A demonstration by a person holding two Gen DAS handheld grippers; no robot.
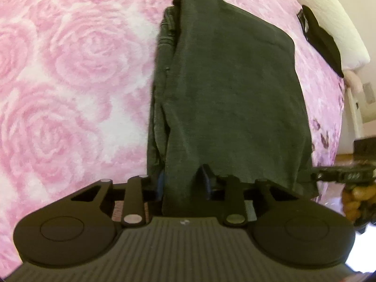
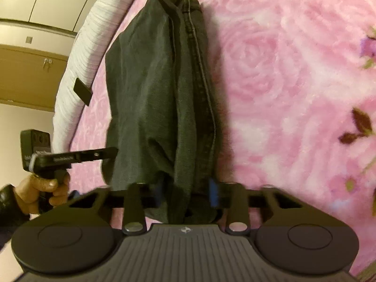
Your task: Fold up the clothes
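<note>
I see dark jeans point(image 1: 225, 89) folded on the pink rose blanket point(image 1: 70, 70); my left gripper point(image 1: 183, 183) and right gripper point(image 2: 185, 192) each pinch their near edge, cloth hiding the pads.

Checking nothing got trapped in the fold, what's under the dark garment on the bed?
Around the garment only the pink rose blanket shows, so it lies on that. Its own folded layers show at one edge; anything beneath or inside is covered.

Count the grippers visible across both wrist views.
2: the left gripper and right gripper, each clamped on the near edge of the dark jeans on the pink bedspread.
</note>
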